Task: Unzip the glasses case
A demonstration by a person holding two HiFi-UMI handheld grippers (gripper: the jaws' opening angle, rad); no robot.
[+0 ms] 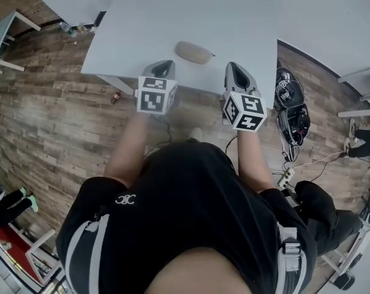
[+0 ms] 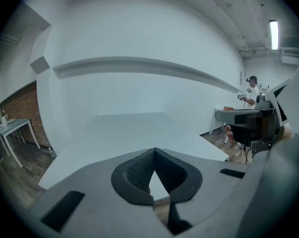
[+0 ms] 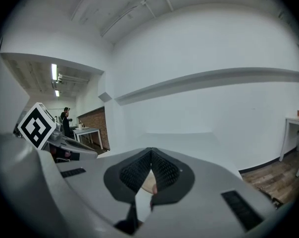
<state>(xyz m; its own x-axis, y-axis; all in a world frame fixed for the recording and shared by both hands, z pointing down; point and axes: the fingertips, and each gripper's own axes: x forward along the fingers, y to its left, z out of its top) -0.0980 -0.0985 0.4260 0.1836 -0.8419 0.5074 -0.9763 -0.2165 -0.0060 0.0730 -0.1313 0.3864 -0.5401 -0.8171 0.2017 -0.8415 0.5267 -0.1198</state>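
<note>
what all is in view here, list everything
case: one, tan, on the table near its front edge
table: one, white, ahead of the person
side table: one, pale, far left
floor: one, brown wood planks, around the table
gear: one pile, black, on the floor right of the table
power strip: one, white, on the floor at right
left hand-held gripper: one, grey, shut, at the table's front edge
right hand-held gripper: one, grey, shut, at the table's front edge
</note>
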